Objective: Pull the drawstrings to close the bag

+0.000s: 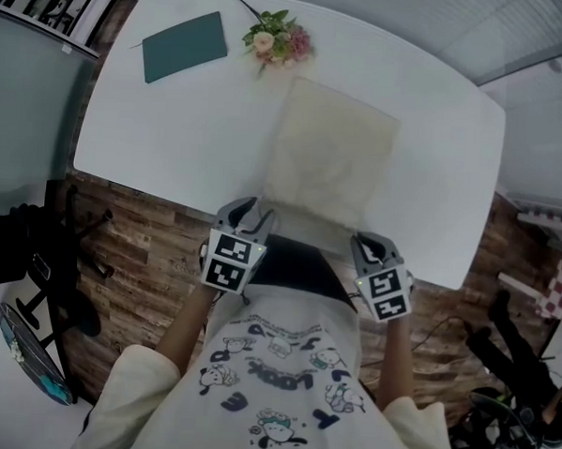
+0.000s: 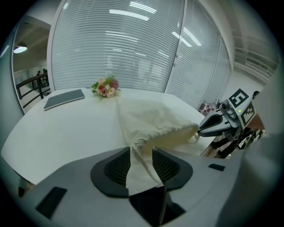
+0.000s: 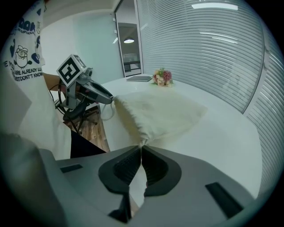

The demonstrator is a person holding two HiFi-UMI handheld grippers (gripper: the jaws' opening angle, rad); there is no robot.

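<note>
Left gripper view: left hand-held gripper (image 2: 141,153) had its jaws apart, pads not pressing. A cream drawstring (image 2: 144,166) from the bag's gathered near-left corner ran loose through the gap.

Right gripper view: right hand-held gripper (image 3: 141,150) had its jaws together, pinched on the bag's puckered near-right corner. Couldn't resolve cord vs. fabric at the pads.

Both pointed steeply down at the desk's near edge, one at each end of the bag mouth.

Bag (image 1: 332,151), cream cloth, lay flat on the white desk (image 1: 173,129). Its mouth was at the near edge, hem drawn into puckers, and the body ran toward the far edge.

A small flower bunch (image 1: 279,40) sat at the far edge, near the bag's far-left corner. A teal notebook (image 1: 184,47) lay flat toward the far-left corner, well clear of the bag.
</note>
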